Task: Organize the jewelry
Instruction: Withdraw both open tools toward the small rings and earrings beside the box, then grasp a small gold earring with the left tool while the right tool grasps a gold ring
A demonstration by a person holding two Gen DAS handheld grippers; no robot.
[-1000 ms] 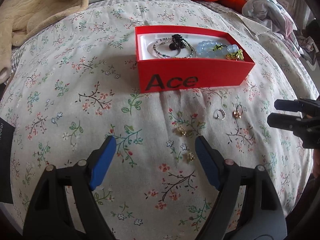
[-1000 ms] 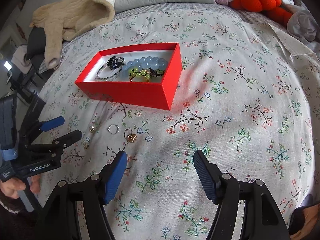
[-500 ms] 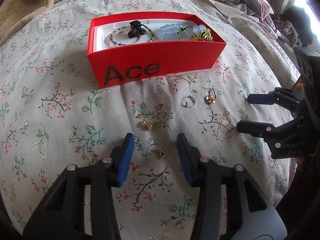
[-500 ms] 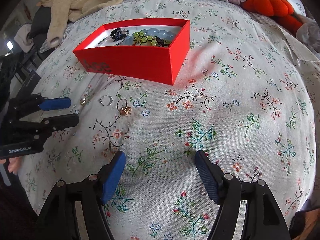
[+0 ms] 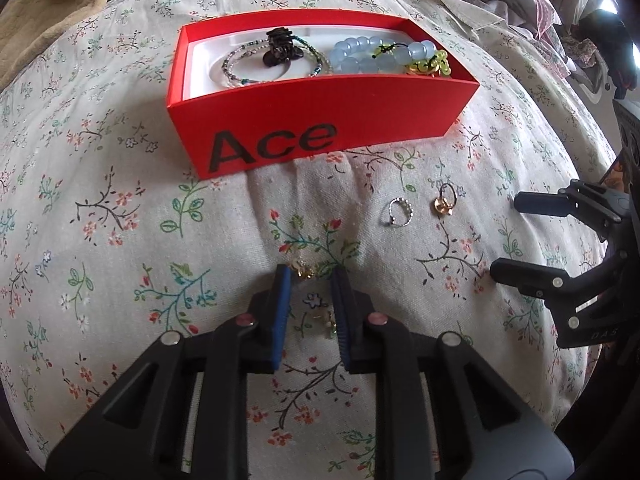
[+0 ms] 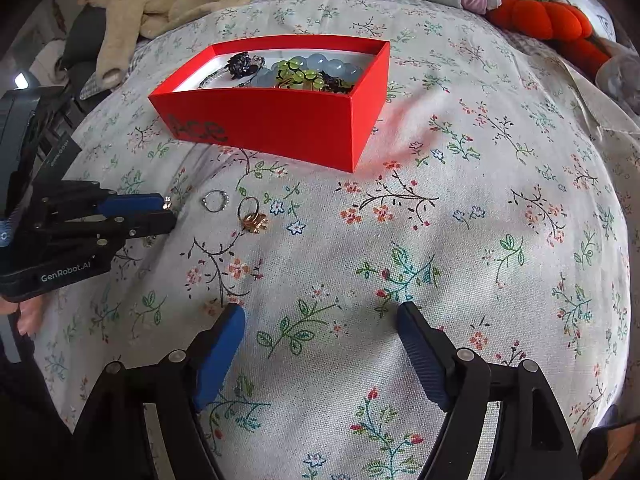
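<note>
Left tongs straddle gold earring; red box lies crosswise.

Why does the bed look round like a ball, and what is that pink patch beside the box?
Both views: fisheye bulge curves the flat bedspread. Right view: sunlight bounces off the red box, tinting the cloth pink. Left view: window glare top right.

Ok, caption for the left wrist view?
Left tongs closing around a small gold earring on the floral bedspread, near two rings and a red Ace box holding bracelets.
</note>
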